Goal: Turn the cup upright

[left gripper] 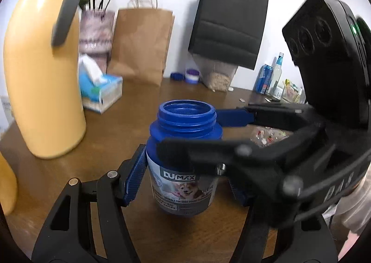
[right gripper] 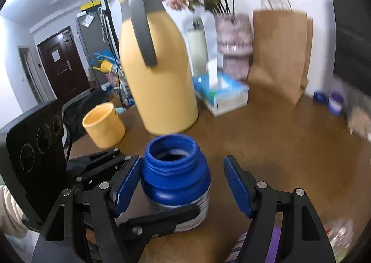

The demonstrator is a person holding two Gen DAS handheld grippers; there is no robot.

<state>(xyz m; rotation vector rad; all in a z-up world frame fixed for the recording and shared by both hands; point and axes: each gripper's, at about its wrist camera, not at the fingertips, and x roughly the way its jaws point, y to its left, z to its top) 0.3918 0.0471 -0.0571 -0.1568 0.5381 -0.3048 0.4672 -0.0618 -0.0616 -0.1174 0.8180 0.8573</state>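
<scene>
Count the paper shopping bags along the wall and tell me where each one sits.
2. A brown paper bag stands against the wall right of the flower vase. A black paper bag sits farther right, over a clear container. Others could be hidden out of frame.

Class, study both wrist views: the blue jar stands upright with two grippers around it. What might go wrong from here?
1. Both the left gripper and right gripper crowd the blue jar; pulling out unevenly may tip it.
2. The jar is lidless, so tipping could spill any contents.
3. The yellow jug stands close behind; a wide swing may strike it.
</scene>
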